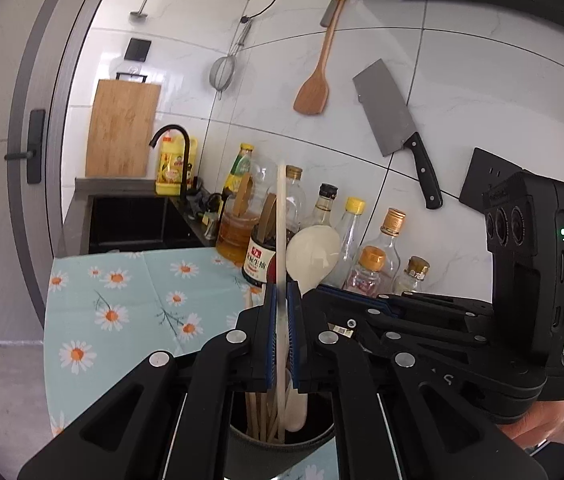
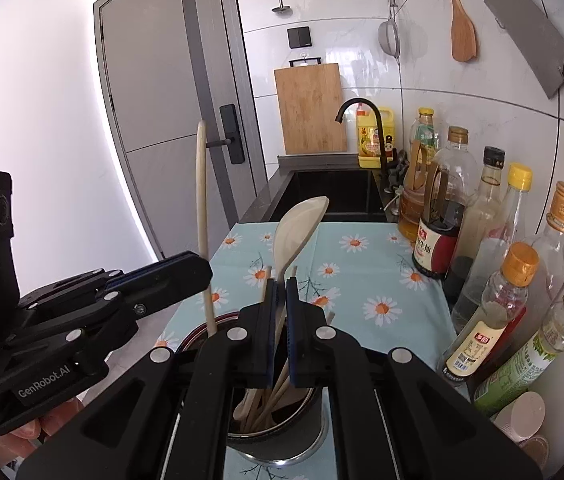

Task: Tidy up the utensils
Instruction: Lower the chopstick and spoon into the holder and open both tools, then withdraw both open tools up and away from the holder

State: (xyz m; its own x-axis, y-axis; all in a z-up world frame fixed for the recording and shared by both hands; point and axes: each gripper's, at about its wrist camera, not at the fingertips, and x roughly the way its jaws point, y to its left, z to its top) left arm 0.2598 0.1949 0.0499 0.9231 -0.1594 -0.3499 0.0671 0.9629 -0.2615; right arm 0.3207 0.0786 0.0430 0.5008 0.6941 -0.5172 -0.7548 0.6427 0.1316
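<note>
Dark round metal utensil cup [image 2: 277, 436] stands on the daisy-print tablecloth [image 2: 362, 280]; pale wooden spoon [image 2: 300, 224] and wooden chopsticks [image 2: 259, 404] stand in it; glass bottles [image 2: 482, 216] line the right, against the wall; black sink [image 2: 338, 192] lies behind the cloth.

"GenRobot.AI" is printed in white on the black body of the left gripper [image 2: 197, 270]. Chinese characters mark a soy sauce bottle [image 2: 438, 240] label, too small to read.

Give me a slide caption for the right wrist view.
Right tool grips a pale spoon over the utensil cup; left tool holds a long pale handle.
</note>
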